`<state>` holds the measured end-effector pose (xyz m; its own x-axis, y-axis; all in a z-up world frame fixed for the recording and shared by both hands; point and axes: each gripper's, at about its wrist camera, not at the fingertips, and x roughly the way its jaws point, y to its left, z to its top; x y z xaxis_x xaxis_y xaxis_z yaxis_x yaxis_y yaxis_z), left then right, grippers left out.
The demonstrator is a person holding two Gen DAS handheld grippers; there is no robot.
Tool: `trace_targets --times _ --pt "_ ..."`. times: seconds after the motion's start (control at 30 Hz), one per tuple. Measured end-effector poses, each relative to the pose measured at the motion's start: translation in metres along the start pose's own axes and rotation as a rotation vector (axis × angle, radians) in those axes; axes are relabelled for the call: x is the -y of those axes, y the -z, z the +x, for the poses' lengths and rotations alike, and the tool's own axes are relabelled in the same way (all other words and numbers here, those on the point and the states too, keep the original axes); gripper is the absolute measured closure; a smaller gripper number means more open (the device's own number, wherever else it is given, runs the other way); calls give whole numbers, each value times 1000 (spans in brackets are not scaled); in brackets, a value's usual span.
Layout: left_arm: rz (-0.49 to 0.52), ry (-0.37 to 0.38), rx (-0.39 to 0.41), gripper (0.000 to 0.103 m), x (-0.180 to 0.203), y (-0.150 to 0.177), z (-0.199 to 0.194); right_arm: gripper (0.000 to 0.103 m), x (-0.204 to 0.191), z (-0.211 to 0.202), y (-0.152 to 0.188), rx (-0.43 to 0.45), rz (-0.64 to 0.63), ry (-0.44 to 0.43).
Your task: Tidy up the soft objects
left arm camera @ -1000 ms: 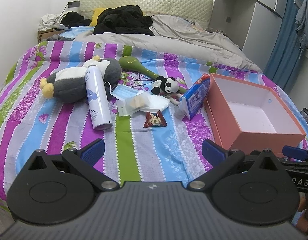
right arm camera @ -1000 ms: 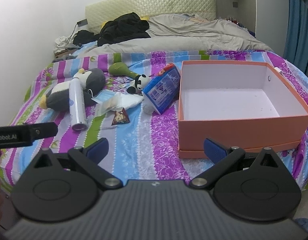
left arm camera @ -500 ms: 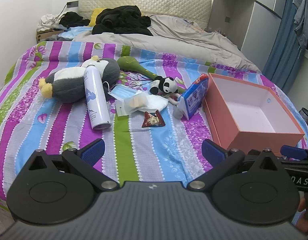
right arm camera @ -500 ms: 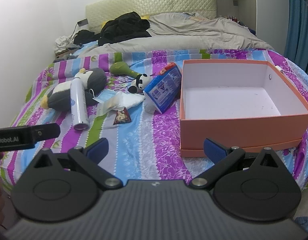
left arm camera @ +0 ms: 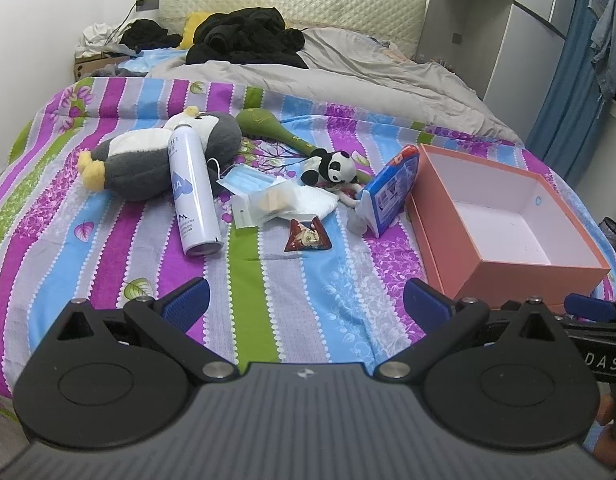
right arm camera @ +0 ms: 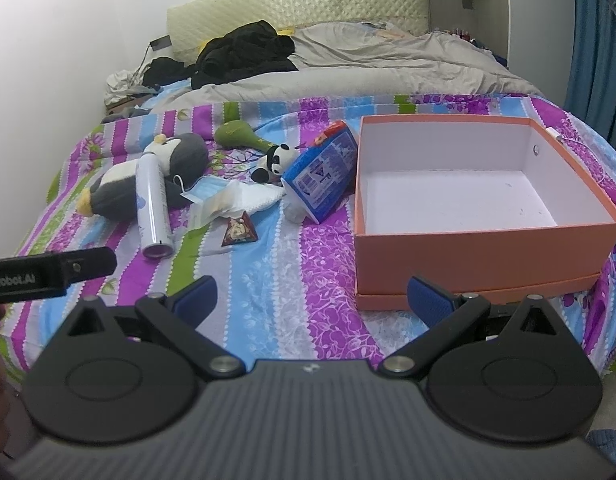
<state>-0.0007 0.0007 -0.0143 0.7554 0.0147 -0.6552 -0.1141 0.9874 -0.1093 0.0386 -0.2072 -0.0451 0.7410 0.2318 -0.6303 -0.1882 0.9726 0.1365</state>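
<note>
A grey and white penguin plush (left arm camera: 148, 160) (right arm camera: 116, 188) lies at the left of the striped bed. A small panda plush (left arm camera: 332, 166) (right arm camera: 274, 162) lies mid-bed beside a green plush (left arm camera: 268, 126) (right arm camera: 238, 136). A white cloth and blue face mask (left arm camera: 276, 196) (right arm camera: 224, 196) lie between them. An open orange box (left arm camera: 508, 268) (right arm camera: 484, 256) stands empty at the right. My left gripper (left arm camera: 306, 306) and right gripper (right arm camera: 312, 294) are open and empty, above the bed's near edge.
A white spray can (left arm camera: 192, 188) (right arm camera: 152, 204) leans on the penguin. A blue packet (left arm camera: 390, 190) (right arm camera: 322, 174) leans near the box. A dark triangular snack pack (left arm camera: 308, 236) (right arm camera: 240, 232) lies in front. Grey duvet and black clothes (left arm camera: 244, 40) lie behind.
Both grippers have drawn back and risen slightly; the objects sit a little farther away in both views. Nothing on the bed has moved.
</note>
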Motion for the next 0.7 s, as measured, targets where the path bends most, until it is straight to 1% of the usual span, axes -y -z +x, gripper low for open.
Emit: trace_targets --times 0.7 --pt "-25 -11 -29 0 -10 -2 18 0 0 13 -3 -20 5 0"
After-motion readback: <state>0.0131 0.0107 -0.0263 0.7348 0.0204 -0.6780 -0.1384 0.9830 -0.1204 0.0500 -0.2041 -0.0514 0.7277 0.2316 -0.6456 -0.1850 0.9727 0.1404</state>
